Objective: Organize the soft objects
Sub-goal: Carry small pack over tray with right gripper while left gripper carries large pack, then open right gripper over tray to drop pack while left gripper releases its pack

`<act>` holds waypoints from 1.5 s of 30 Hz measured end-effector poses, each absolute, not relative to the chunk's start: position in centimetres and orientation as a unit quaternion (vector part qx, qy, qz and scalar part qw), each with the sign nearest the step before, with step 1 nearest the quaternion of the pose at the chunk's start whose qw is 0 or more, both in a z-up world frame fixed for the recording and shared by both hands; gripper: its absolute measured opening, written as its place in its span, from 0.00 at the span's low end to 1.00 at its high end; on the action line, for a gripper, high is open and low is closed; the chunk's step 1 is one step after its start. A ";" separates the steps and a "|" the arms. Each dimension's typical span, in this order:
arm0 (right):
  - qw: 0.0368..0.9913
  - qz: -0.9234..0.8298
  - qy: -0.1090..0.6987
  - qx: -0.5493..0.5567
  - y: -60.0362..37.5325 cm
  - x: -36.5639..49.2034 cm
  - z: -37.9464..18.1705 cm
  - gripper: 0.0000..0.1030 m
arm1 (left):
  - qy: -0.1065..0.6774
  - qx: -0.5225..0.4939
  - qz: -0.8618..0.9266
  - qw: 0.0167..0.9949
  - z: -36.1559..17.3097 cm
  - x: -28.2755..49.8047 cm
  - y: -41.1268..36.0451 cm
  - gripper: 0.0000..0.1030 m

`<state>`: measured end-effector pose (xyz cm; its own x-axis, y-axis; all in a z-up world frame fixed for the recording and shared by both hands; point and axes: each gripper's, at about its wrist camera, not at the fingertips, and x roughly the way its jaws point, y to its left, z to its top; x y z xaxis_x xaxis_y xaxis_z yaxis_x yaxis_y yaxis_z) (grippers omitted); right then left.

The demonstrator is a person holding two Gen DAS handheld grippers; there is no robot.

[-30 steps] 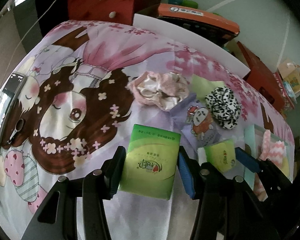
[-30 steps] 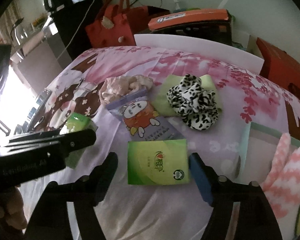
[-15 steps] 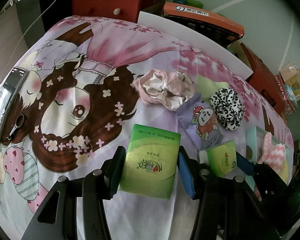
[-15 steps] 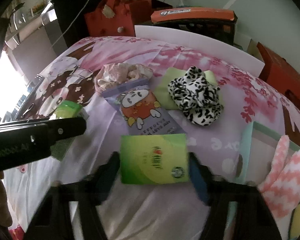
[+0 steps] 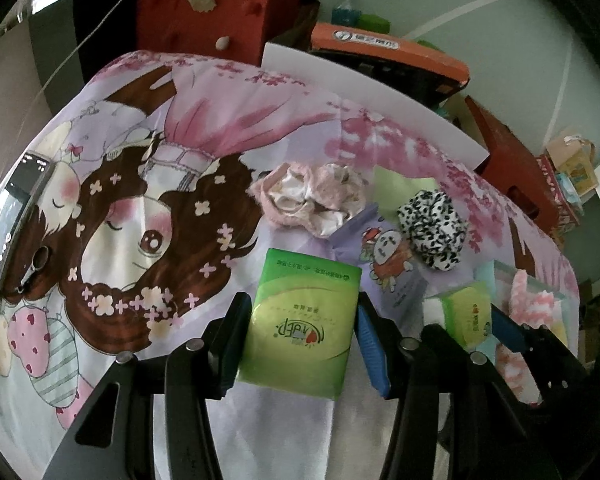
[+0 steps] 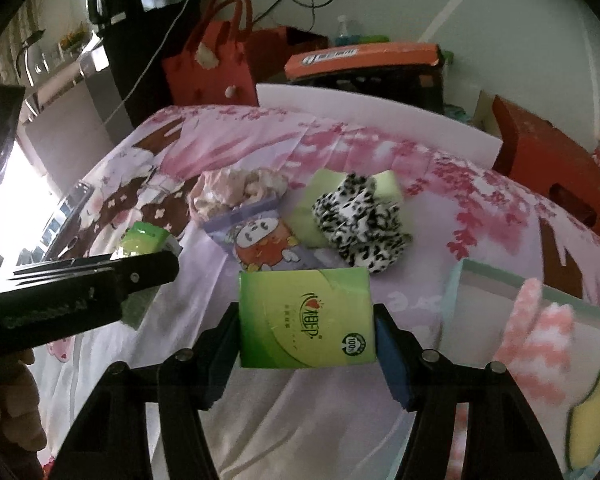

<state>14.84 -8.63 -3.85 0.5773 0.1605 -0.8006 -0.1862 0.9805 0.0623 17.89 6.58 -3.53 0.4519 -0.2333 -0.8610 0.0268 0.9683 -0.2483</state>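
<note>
Green, soft plastic tissue pack [image 5: 300, 324] sits clamped between the pads of the left gripper [image 5: 298, 340], over the pink cartoon-printed bedsheet [image 5: 160, 200]; a fluffy pink scrunchie [image 5: 308, 196] lies beyond it.

From the right wrist, the right gripper [image 6: 306, 344] has just been closing and now pinches a second green tissue pack [image 6: 306, 316]. A leopard-print scrunchie [image 6: 360, 224] lies behind, and a pale teal box [image 6: 456, 292] at the right.

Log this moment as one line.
left gripper: shut on green tissue pack | right gripper: shut on second green tissue pack | scrunchies: on bedsheet
</note>
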 end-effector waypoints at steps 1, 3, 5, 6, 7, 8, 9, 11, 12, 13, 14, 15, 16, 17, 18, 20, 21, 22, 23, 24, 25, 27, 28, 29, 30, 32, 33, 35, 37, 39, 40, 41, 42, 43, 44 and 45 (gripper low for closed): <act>0.890 0.095 0.445 -0.013 -8.8 14.7 -3.5 0.64 | 0.514 -0.099 -0.079 0.848 -3.3 17.9 6.5 0.52; 0.895 0.089 0.437 -0.008 -9.3 14.4 -2.8 0.64 | 0.509 -0.098 -0.083 0.851 -3.0 17.8 6.3 0.52; 0.898 0.084 0.431 -0.004 -9.8 14.1 -2.3 0.64 | 0.501 -0.096 -0.087 0.856 -2.6 17.6 6.1 0.52; 0.900 0.081 0.428 -0.001 -10.1 14.0 -2.1 0.64 | 0.497 -0.095 -0.090 0.858 -2.4 17.5 6.0 0.52; 0.902 0.076 0.426 0.003 -10.5 13.8 -1.8 0.64 | 0.493 -0.094 -0.092 0.860 -2.1 17.4 6.0 0.52; 0.903 0.071 0.423 0.006 -11.0 13.6 -1.5 0.64 | 0.490 -0.093 -0.094 0.862 -1.9 17.2 5.9 0.52; 0.904 0.068 0.422 0.009 -11.3 13.5 -1.3 0.64 | 0.486 -0.091 -0.097 0.864 -1.7 17.1 5.7 0.52; 0.907 0.057 0.418 0.016 -12.2 13.1 -0.9 0.64 | 0.477 -0.085 -0.104 0.868 -1.2 16.9 5.2 0.52; 0.908 0.052 0.415 0.020 -12.7 13.0 -0.6 0.64 | 0.474 -0.083 -0.107 0.870 -1.0 16.8 4.9 0.52; 0.910 0.044 0.411 0.025 -13.4 12.7 -0.3 0.64 | 0.470 -0.079 -0.113 0.872 -0.7 16.6 4.5 0.52; 0.912 0.040 0.408 0.029 -13.8 12.5 -0.1 0.64 | 0.466 -0.076 -0.117 0.874 -0.5 16.5 4.2 0.52; 0.913 0.032 0.405 0.035 -14.5 12.3 0.2 0.64 | 0.463 -0.073 -0.120 0.875 -0.3 16.4 3.9 0.52; 0.915 0.024 0.401 0.043 -15.3 11.9 0.5 0.64 | 0.460 -0.070 -0.125 0.877 -0.1 16.3 3.6 0.52; 0.915 0.018 0.399 0.049 -16.0 11.7 0.8 0.64 | 0.456 -0.067 -0.129 0.878 0.1 16.1 3.2 0.52; 0.916 0.011 0.397 0.055 -16.7 11.4 1.0 0.64 | 0.452 -0.063 -0.133 0.880 0.3 16.0 2.9 0.52; 0.918 -0.007 0.392 0.065 -18.2 10.8 1.4 0.64 | 0.446 -0.056 -0.143 0.882 0.6 15.7 2.1 0.52; 0.918 -0.018 0.389 0.069 -19.0 10.5 1.6 0.64 | 0.443 -0.054 -0.147 0.883 0.7 15.5 1.7 0.52; 0.919 -0.033 0.386 0.076 -20.2 10.0 1.9 0.64 | 0.440 -0.049 -0.154 0.883 0.9 15.3 1.2 0.52; 0.919 -0.041 0.384 0.081 -20.8 9.7 2.0 0.64 | 0.436 -0.046 -0.160 0.884 1.0 15.1 0.7 0.52; 0.919 -0.051 0.381 0.090 -21.8 9.4 2.2 0.64 | 0.433 -0.042 -0.166 0.885 1.1 14.9 0.2 0.52; 0.918 -0.065 0.377 0.103 -23.2 8.8 2.4 0.64 | 0.429 -0.036 -0.174 0.886 1.3 14.6 -0.5 0.52; 0.916 -0.090 0.373 0.119 -25.2 7.9 2.6 0.64 | 0.423 -0.026 -0.188 0.886 1.5 14.2 -1.8 0.52; 0.914 -0.100 0.373 0.124 -26.0 7.5 2.6 0.64 | 0.420 -0.020 -0.197 0.886 1.6 13.9 -2.5 0.52; 0.912 -0.110 0.372 0.129 -26.8 7.2 2.7 0.64 | 0.416 -0.014 -0.206 0.885 1.7 13.6 -3.2 0.52; 0.911 -0.120 0.372 0.136 -27.7 6.7 2.7 0.64 | 0.414 -0.008 -0.215 0.885 1.7 13.3 -3.9 0.52; 0.906 -0.140 0.370 0.153 -29.8 5.6 2.7 0.64 | 0.408 0.007 -0.234 0.883 1.8 12.6 -5.6 0.52; 0.904 -0.146 0.370 0.157 -30.4 5.3 2.6 0.64 | 0.406 0.014 -0.245 0.880 1.8 12.2 -6.5 0.52; 0.899 -0.163 0.370 0.167 -31.9 4.3 2.6 0.64 | 0.406 0.020 -0.265 0.874 1.8 11.4 -8.0 0.52; 0.896 -0.172 0.371 0.173 -32.8 3.7 2.5 0.65 | 0.406 0.027 -0.289 0.867 1.6 10.6 -9.7 0.52; 0.893 -0.177 0.372 0.181 -33.6 3.2 2.4 0.65 | 0.403 0.042 -0.306 0.861 1.4 9.7 -11.3 0.52; 0.891 -0.179 0.374 0.186 -34.0 3.0 2.3 0.65 | 0.401 0.049 -0.312 0.860 1.4 9.3 -12.0 0.52; 0.888 -0.181 0.376 0.192 -34.3 2.8 2.2 0.65 | 0.399 0.058 -0.318 0.858 1.2 8.8 -12.7 0.52; 0.887 -0.181 0.379 0.194 -34.3 3.0 2.0 0.65 | 0.398 0.068 -0.326 0.855 1.0 8.4 -13.5 0.52; 0.884 -0.180 0.383 0.198 -34.5 3.0 1.8 0.65 | 0.398 0.073 -0.330 0.853 0.9 8.2 -13.9 0.52; 0.882 -0.180 0.386 0.200 -34.4 3.0 1.5 0.65 | 0.397 0.080 -0.334 0.851 0.7 7.9 -14.4 0.52; 0.880 -0.179 0.390 0.202 -34.5 3.1 1.3 0.65 | 0.395 0.085 -0.337 0.850 0.6 7.6 -14.9 0.52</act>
<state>3.08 -34.47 1.31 0.6313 -0.1568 -0.7596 0.4725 0.8544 0.2163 7.56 -14.85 0.58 0.4599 -0.5059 -0.7298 0.6407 0.7581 -0.1217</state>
